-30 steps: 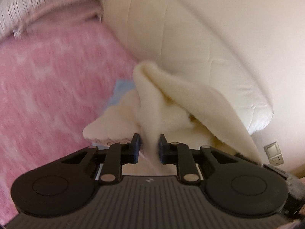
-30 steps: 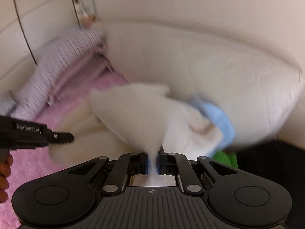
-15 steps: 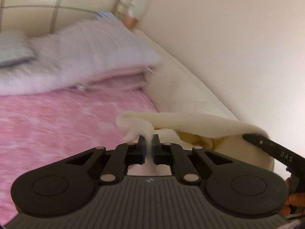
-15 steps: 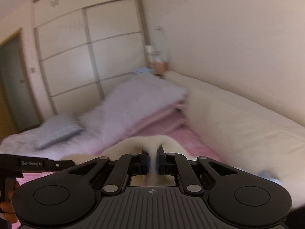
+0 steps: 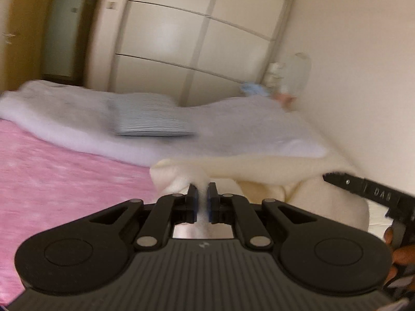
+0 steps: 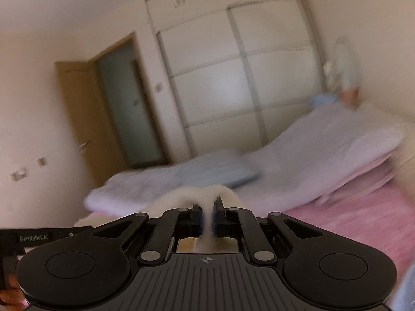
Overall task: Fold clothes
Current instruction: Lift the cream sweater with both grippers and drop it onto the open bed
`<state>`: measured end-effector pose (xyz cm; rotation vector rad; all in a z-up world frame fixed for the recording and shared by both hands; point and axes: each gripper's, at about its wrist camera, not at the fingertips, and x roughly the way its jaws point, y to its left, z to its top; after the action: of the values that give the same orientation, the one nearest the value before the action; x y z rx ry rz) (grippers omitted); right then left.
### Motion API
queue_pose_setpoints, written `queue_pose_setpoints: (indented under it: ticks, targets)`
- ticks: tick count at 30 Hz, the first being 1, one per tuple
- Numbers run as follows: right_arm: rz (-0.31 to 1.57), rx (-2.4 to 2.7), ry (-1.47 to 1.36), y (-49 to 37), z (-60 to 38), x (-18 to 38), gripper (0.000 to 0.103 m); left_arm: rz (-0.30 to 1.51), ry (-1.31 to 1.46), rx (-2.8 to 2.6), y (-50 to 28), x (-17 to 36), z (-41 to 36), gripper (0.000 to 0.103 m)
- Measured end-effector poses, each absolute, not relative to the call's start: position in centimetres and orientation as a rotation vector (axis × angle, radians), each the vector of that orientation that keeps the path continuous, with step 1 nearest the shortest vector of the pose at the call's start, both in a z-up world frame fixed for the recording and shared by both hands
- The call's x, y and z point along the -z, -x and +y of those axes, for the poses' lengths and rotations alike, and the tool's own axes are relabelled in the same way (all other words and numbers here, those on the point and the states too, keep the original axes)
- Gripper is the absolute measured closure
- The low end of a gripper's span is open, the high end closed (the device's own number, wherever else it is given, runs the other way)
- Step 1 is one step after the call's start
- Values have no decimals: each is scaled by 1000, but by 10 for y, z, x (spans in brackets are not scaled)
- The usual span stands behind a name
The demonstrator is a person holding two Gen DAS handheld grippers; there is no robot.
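Both grippers, L [image 5: 202,198] & R [image 6: 206,216], now raised, clamp fleece [image 5: 259,167] over pink bed [image 5: 64,181]; pillows [image 6: 324,150], wardrobe [image 6: 233,77] behind.

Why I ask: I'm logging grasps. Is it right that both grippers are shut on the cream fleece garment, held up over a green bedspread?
Not quite. The bedspread is pink, not green, as the left wrist view shows. The rest holds: the left gripper and the right gripper are each shut on the cream fleece garment.
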<state>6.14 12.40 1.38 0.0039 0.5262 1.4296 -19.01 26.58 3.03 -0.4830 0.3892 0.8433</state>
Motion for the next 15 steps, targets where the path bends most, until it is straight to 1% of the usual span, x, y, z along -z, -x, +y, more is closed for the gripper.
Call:
queue_pose_setpoints:
  ticks: [2, 3, 4, 5, 6, 7, 11, 15]
  targets:
    - [641, -1434, 86, -37, 160, -7, 91, 468, 474, -928, 213, -29, 280, 94]
    - [671, -1449, 158, -23, 173, 0, 80, 498, 465, -978, 222, -25, 284, 91]
    - [701, -1462, 231, -9, 185, 8, 67, 526, 460, -1006, 234, -20, 288, 83]
    - [689, -1466, 266, 4, 185, 15, 59, 554, 454, -1035, 246, -15, 292, 80]
    - [672, -1463, 301, 16, 184, 21, 45, 582, 451, -1062, 257, -9, 295, 78]
    - [669, -1461, 334, 27, 183, 29, 39, 615, 470, -1070, 266, -1, 296, 77]
    - [808, -1449, 419, 48, 181, 70, 37, 729, 584, -1076, 299, 36, 294, 77]
    - [909, -1417, 491, 63, 160, 91, 37, 799, 662, -1048, 316, 64, 262, 77]
